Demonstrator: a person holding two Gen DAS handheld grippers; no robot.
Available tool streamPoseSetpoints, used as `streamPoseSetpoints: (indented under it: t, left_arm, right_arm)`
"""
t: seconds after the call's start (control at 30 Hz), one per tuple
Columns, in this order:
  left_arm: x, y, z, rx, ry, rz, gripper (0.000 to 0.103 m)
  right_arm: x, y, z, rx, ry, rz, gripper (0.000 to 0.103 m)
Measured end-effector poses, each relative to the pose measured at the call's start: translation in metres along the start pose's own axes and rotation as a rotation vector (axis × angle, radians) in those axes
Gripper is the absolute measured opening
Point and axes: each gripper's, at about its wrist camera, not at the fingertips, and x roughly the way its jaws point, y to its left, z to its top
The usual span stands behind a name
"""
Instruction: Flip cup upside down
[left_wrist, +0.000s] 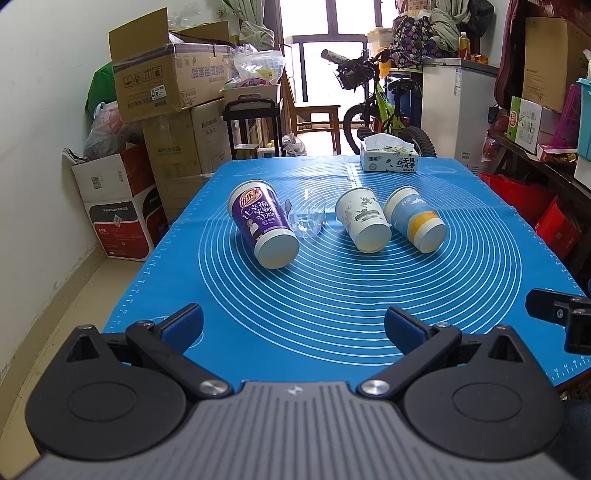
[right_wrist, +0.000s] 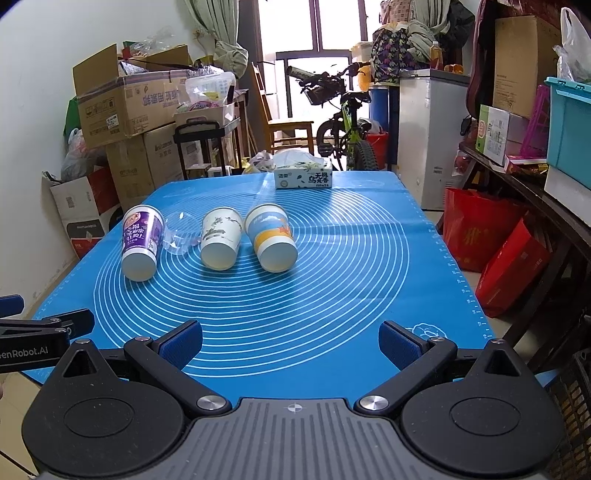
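Several cups lie on their sides in a row on the blue mat (left_wrist: 332, 295), bases toward me: a purple paper cup (left_wrist: 262, 221) (right_wrist: 142, 242), a clear plastic cup (left_wrist: 308, 218) (right_wrist: 181, 234), a white paper cup (left_wrist: 364, 219) (right_wrist: 221, 238), and a blue-and-yellow paper cup (left_wrist: 415, 219) (right_wrist: 271, 238). My left gripper (left_wrist: 293, 326) is open and empty near the mat's front edge, well short of the cups. My right gripper (right_wrist: 291, 343) is open and empty, also at the front edge. Part of the right gripper (left_wrist: 561, 317) shows at the right edge of the left wrist view.
A tissue box (left_wrist: 389, 157) (right_wrist: 304, 177) stands at the mat's far edge. Cardboard boxes (left_wrist: 166, 85) are stacked left of the table, a bicycle (left_wrist: 380, 110) stands behind it, and red bags (right_wrist: 480, 232) and shelves are at the right.
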Motion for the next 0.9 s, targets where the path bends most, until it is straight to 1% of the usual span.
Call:
streamPoseSetpoints:
  t: [0.67, 0.9]
  left_arm:
    - [0.0012, 0.0007, -0.0011, -0.002, 0.001, 0.001, 0.103]
    - [0.0071, 0.0023, -0.0014, -0.006, 0.009, 0.003, 0.103]
  right_arm:
    - [0.0018, 0.0004, -0.0009, -0.001, 0.002, -0.002, 0.103]
    - [0.0063, -0.0003, -0.0006, -0.004, 0.005, -0.003, 0.103]
